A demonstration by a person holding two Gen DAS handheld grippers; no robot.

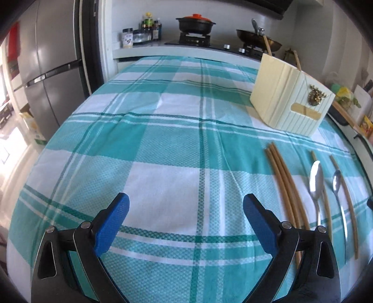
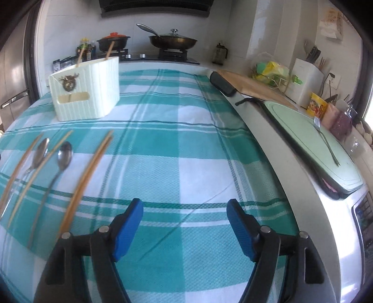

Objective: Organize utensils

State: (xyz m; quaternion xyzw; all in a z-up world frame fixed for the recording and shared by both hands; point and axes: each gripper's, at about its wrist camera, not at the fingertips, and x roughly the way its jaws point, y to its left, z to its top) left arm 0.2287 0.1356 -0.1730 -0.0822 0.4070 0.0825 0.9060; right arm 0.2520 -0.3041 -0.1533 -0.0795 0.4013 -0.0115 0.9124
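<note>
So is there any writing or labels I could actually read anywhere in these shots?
None can be read.
Spice jar label: too blurred.
Yellow packet: print too small.
Paper on the wall: marks illegible.
Cream utensil box: only a gold emblem and a blank tag, no text.

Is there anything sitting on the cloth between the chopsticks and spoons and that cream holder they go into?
Nothing visible. Only bare checked tablecloth lies between the cream holder and the chopsticks and spoons. Two chopsticks already stand in the holder. Both claws hang open and empty.
</note>
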